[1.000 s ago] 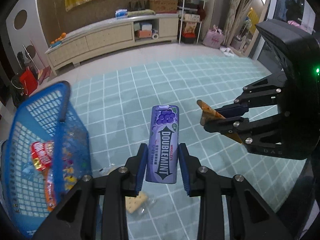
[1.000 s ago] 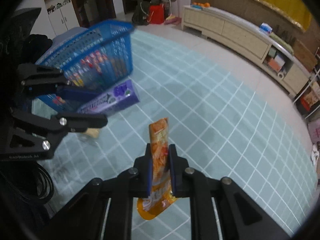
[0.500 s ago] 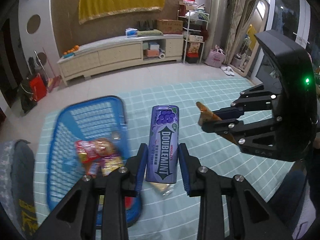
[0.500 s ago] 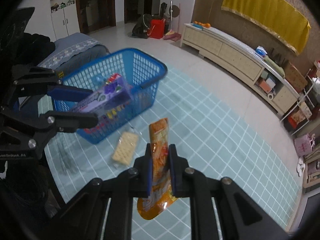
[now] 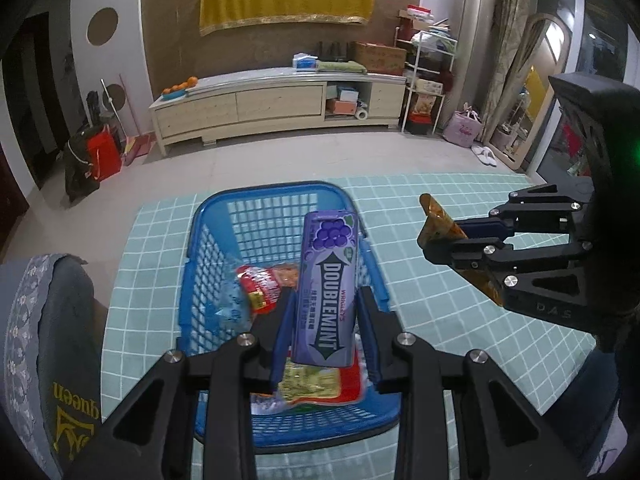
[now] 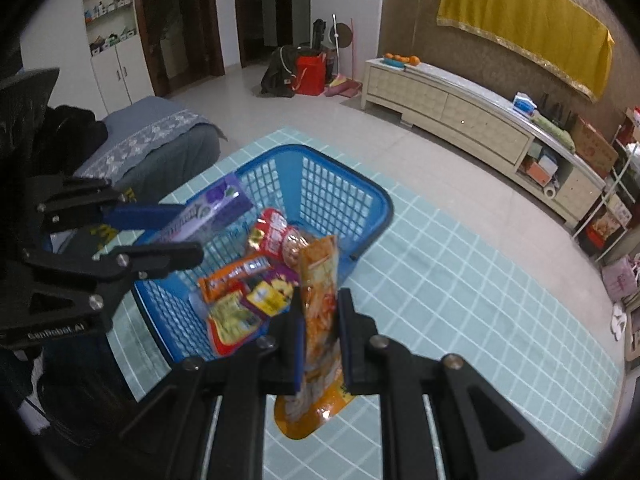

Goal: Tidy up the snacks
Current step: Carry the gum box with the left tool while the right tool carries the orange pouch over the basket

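Observation:
My left gripper is shut on a purple Doublemint gum box, held upright above the blue plastic basket. The basket holds several snack packets, among them a red one. My right gripper is shut on an orange snack pouch and hangs over the basket's near right corner. In the left wrist view the right gripper shows at the right with the pouch's tip. In the right wrist view the left gripper shows at the left with the gum box.
The basket stands on a teal grid-patterned mat on a tiled floor. A grey cushioned seat lies left of the basket. A long beige cabinet runs along the far wall, with a metal shelf rack beside it.
Both grippers have travelled from over the open mat to above the basket, keeping the gum box and the pouch. The cracker pack on the mat has dropped out of view.

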{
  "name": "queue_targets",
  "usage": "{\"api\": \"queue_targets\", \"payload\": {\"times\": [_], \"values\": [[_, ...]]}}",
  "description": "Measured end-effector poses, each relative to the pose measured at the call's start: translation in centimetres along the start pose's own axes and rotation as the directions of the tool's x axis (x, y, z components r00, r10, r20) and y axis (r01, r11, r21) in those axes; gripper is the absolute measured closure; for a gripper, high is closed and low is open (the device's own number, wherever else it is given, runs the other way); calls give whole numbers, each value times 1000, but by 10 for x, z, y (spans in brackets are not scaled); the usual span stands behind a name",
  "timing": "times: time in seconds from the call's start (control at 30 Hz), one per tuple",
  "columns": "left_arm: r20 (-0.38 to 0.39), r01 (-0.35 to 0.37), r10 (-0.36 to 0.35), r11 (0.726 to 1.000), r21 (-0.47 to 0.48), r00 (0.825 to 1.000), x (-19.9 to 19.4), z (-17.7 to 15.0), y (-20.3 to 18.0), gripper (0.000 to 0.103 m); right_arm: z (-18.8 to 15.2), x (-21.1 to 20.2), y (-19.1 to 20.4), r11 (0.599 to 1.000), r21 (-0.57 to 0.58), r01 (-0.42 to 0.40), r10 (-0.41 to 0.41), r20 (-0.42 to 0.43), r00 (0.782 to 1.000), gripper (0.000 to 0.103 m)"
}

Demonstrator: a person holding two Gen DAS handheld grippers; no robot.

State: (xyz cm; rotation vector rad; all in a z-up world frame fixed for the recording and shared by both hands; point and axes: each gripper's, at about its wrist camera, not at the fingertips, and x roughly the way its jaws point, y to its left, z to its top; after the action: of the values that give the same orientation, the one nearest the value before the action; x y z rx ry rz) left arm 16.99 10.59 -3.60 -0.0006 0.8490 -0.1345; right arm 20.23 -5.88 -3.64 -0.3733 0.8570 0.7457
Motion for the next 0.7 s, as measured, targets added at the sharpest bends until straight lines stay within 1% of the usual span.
{"api": "queue_targets", "payload": {"times": [0.07,0.17,0.33,0.5,0.6,0.7], "values": [[-8,-4,4,1000,-5,1000,5,0,6,74,3,7,2,1000,10,0,0,-12,1000,85],[-14,8,-8,1000,-14,1000,13,2,11,74,6,19,3,1000,27,-3,3,-24,1000,85],[-46,18,-18,1000,-4,999,32,3,16,74,11,36,2,997,67,-34,37,-35,999,85],[-76,48,-47,999,6,996,51,5,15,74,13,42,-5,996,91,-21,24,-30,999,85],[-98,60,-58,998,25,994,63,6,9,74,10,40,-13,993,115,2,-1,-9,1000,85],[-119,73,-68,997,34,991,75,7,4,73,6,39,-20,992,127,21,-19,-19,1000,85]]}}
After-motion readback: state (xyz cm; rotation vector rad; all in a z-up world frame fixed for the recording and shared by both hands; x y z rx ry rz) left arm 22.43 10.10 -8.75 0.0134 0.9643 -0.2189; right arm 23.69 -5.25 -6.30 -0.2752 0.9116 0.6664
